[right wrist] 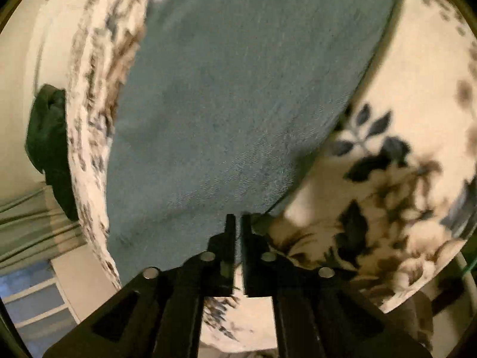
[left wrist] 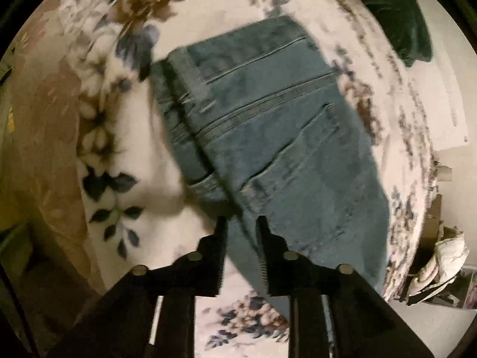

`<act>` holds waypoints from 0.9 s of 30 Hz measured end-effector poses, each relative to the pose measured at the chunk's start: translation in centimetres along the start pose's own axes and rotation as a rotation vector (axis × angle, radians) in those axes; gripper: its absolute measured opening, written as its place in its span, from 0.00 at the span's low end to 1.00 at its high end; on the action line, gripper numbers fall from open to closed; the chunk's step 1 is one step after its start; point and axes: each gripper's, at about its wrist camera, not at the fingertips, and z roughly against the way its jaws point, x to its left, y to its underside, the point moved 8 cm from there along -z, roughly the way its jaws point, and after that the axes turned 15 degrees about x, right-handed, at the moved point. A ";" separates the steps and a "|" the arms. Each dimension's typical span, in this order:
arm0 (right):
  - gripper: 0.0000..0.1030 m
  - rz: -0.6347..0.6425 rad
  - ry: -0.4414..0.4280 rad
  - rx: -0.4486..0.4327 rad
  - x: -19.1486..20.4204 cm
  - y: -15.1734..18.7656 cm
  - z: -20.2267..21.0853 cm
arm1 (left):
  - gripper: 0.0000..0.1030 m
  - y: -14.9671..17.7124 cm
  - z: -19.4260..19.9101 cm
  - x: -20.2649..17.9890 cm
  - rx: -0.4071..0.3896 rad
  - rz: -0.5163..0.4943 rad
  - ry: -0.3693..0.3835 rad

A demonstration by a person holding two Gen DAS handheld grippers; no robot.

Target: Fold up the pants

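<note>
Blue denim pants [left wrist: 268, 125] lie on a floral blanket [left wrist: 125, 137], waistband and back pocket facing up in the left wrist view. My left gripper [left wrist: 241, 223] has its fingers a little apart with the edge of the denim between them. In the right wrist view the pants [right wrist: 232, 95] fill the upper middle as a plain stretch of leg. My right gripper [right wrist: 238, 219] is nearly closed on the near edge of that denim. Both views are motion-blurred.
A dark green cloth [left wrist: 399, 21] lies at the blanket's far edge; it also shows in the right wrist view [right wrist: 47, 131]. A crumpled pale cloth [left wrist: 441, 256] sits off the right side. Green curtain folds [right wrist: 32, 223] hang at the lower left.
</note>
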 end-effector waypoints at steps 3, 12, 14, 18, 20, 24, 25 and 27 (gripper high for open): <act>0.10 -0.003 -0.024 0.018 0.3 -0.5 -1.5 | 0.33 0.0 -0.8 -0.5 0.018 -0.006 0.020; 0.64 -0.049 -0.097 0.064 0.9 0.8 -2.8 | 0.42 -2.0 -6.1 -0.6 0.119 0.098 0.050; 0.64 -0.003 -0.086 0.106 1.7 2.4 -3.6 | 0.41 -1.9 -6.0 -0.9 0.101 0.091 0.031; 0.64 0.054 -0.081 0.198 2.9 5.5 -6.8 | 0.11 -1.2 -4.2 -1.8 0.011 0.043 -0.010; 0.63 0.048 -0.095 0.221 3.0 6.3 -8.2 | 0.07 -0.8 -2.9 -2.2 -0.018 0.042 0.015; 0.55 0.003 -0.134 0.211 3.1 6.5 -10.3 | 0.06 -0.3 -0.7 -2.7 -0.032 0.041 0.059; 0.42 -0.006 -0.142 0.192 3.0 6.3 -10.4 | 0.06 -0.3 -0.5 -2.7 -0.029 0.044 0.064; 0.21 -0.024 -0.118 0.147 3.4 6.0 -10.8 | 0.06 -0.4 -0.3 -3.0 -0.028 0.039 0.062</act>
